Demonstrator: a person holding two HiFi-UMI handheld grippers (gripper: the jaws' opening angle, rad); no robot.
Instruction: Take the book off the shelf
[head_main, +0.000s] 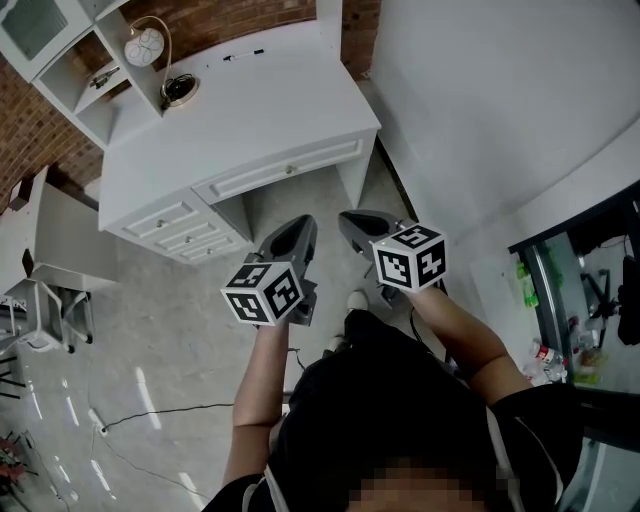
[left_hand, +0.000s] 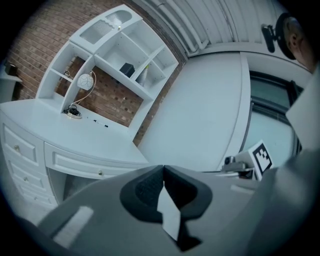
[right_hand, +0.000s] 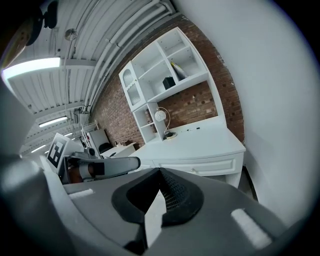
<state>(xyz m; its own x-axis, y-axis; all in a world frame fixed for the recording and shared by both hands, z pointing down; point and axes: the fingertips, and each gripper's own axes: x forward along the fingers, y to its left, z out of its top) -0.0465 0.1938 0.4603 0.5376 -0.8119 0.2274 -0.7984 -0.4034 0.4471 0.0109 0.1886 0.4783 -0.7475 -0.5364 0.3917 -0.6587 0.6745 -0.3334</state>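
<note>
A thin pale book (right_hand: 178, 71) leans in an upper compartment of the white shelf unit (right_hand: 150, 70), next to a small dark block (right_hand: 169, 82). The left gripper view shows the same book (left_hand: 142, 75) and block (left_hand: 127, 69). Both grippers are held out low in front of the white desk (head_main: 250, 110), far below the shelf. My left gripper (head_main: 303, 222) is shut with nothing in it, its tips meeting (left_hand: 163, 167). My right gripper (head_main: 346, 216) is shut and empty too (right_hand: 160, 170). The head view does not show the book.
A round white lamp on a gold arc (head_main: 145, 45) stands on the desk by the shelf unit, with a dark pen (head_main: 243, 55) near it. A white wall (head_main: 480, 90) runs along the right. A chair and small table (head_main: 50, 290) stand at the left.
</note>
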